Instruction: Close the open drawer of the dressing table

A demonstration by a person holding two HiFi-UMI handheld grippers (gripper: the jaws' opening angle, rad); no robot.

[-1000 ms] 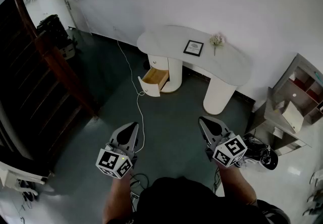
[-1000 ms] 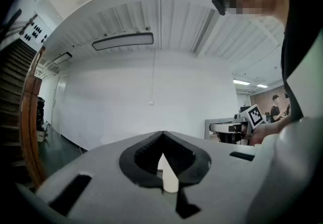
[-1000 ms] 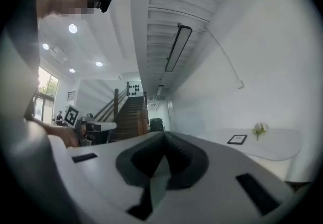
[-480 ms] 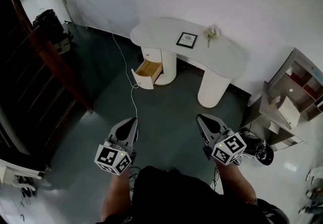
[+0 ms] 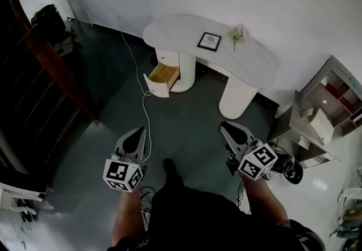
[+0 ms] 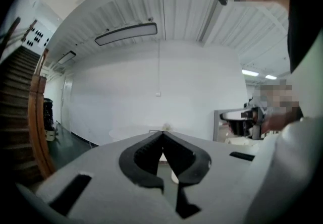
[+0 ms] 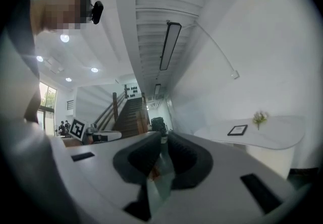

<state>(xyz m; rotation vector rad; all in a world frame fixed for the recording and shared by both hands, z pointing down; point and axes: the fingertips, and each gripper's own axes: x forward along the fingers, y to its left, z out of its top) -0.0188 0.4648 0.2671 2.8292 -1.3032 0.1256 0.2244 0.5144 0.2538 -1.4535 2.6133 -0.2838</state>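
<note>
Head view: open drawer (image 5: 161, 77) lies well beyond left hand-held gripper (image 5: 139, 133).

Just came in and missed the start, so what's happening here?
A person stands on the dark floor with a gripper in each hand, facing a white dressing table some way off. Its drawer is pulled open and untouched. The left gripper and right gripper are both empty, jaws closed or nearly so, and well short of the drawer.
</note>
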